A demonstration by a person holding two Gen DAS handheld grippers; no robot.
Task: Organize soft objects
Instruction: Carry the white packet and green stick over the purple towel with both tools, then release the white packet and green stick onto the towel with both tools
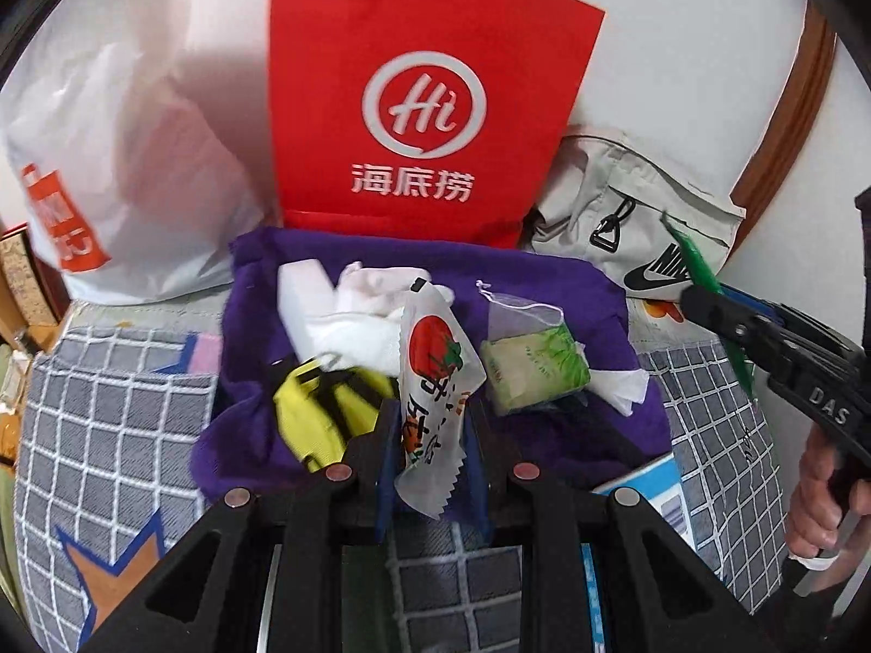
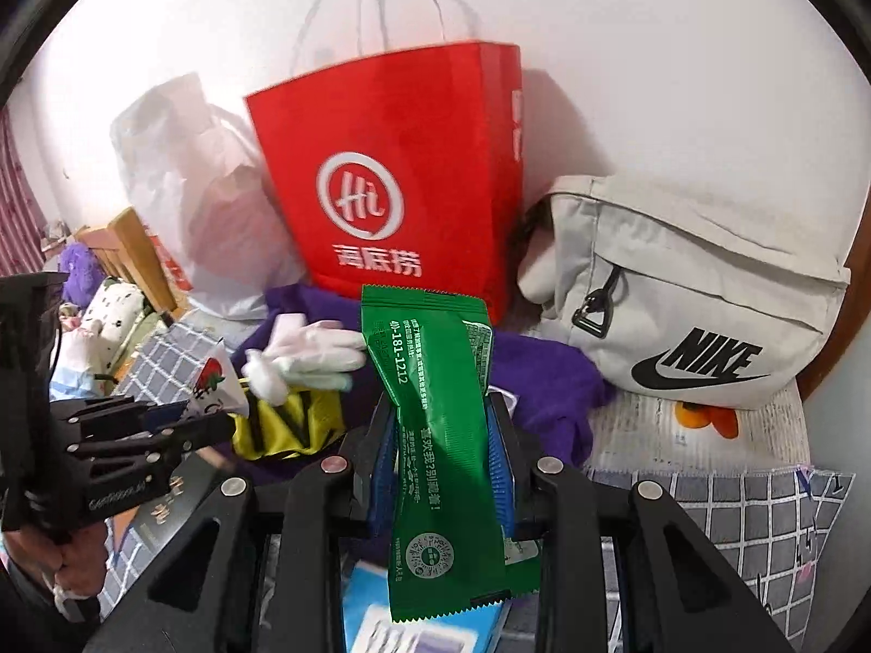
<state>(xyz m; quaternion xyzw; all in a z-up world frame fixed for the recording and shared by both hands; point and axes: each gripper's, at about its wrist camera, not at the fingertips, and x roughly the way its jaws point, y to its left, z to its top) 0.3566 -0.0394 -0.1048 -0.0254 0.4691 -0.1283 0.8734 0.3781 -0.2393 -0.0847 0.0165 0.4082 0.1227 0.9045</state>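
My left gripper (image 1: 430,424) is shut on a white sachet with a red strawberry print (image 1: 433,381), held over a purple cloth (image 1: 544,283). On that cloth lie a white glove (image 1: 354,315), a yellow and black item (image 1: 321,408) and a green tissue pack in a mesh pouch (image 1: 536,370). My right gripper (image 2: 443,435) is shut on a green sachet (image 2: 441,435), held upright in front of the red paper bag (image 2: 413,174). The right gripper (image 1: 702,299) also shows at the right edge of the left wrist view; the left gripper (image 2: 185,413) shows at the left of the right wrist view.
A red paper bag (image 1: 424,109) stands against the wall, a white plastic bag (image 1: 125,163) to its left and a grey Nike bag (image 2: 697,294) to its right. Everything rests on a grey checked bedcover (image 1: 109,408). A blue and white box (image 2: 370,615) lies below the right gripper.
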